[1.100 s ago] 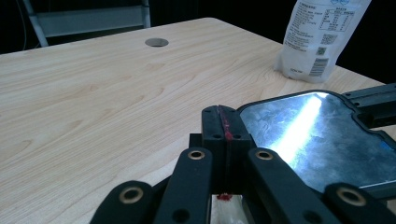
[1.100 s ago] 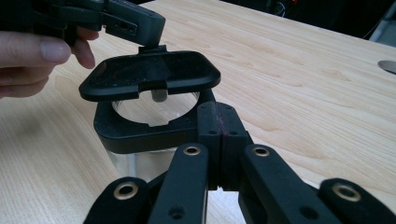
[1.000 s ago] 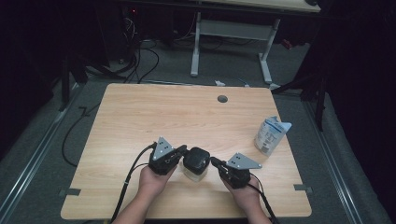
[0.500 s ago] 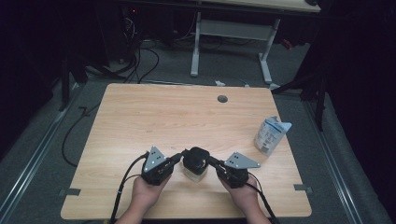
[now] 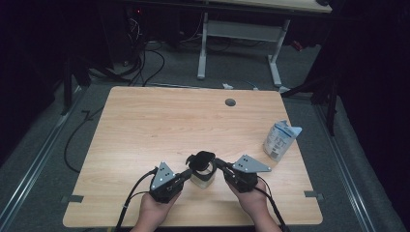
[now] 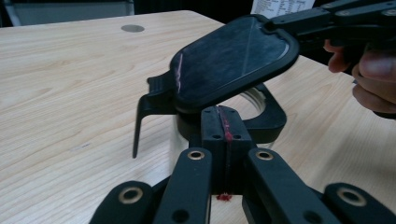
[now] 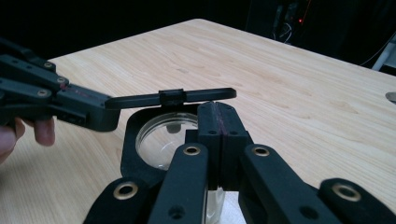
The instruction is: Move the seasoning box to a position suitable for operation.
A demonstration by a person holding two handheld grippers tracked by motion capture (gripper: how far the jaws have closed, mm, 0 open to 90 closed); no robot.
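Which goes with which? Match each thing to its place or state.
Things:
1. black lid
2. blue-and-white carton
3. round grey plug
4. left tongs

Places or states:
A. set in the table near its far edge
B. jaws pressed together
C. tilted up over the clear jar
D. standing near the table's right edge

Pairs: 1-C, 2-D, 3-A, 4-B
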